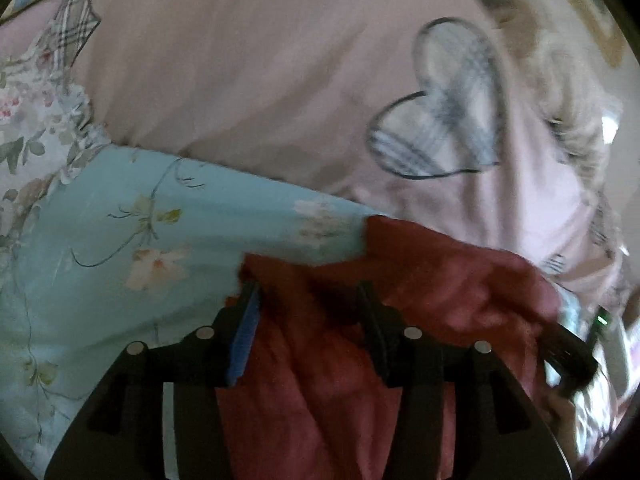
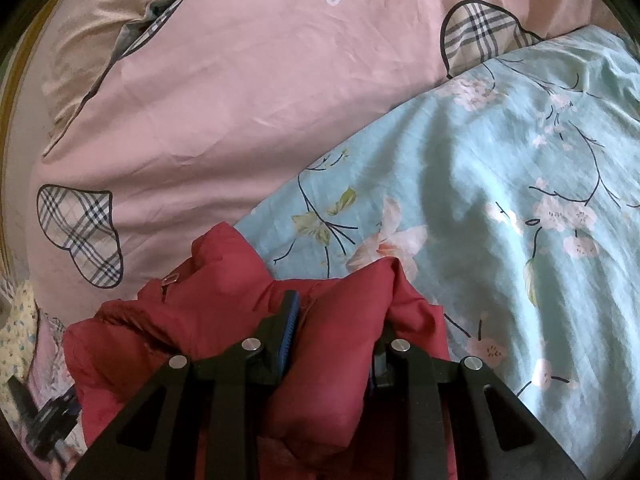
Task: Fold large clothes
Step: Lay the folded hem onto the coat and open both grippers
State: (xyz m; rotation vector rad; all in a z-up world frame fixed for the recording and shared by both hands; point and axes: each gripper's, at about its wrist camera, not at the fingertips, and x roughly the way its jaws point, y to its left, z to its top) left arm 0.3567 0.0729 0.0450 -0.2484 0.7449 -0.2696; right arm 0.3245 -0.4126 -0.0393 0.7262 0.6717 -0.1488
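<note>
A dark red padded garment lies bunched on a bed, low in both views. My left gripper has its two fingers spread wide with red cloth bulging between them; the jaws are clamped on a thick fold. My right gripper likewise has a puffy fold of the red garment pinched between its fingers. The right gripper shows at the lower right of the left wrist view; the left one shows at the lower left of the right wrist view.
A light blue floral sheet lies under the garment. A pink quilt with plaid hearts covers the rest of the bed, also in the left wrist view. A beige pillow sits far left.
</note>
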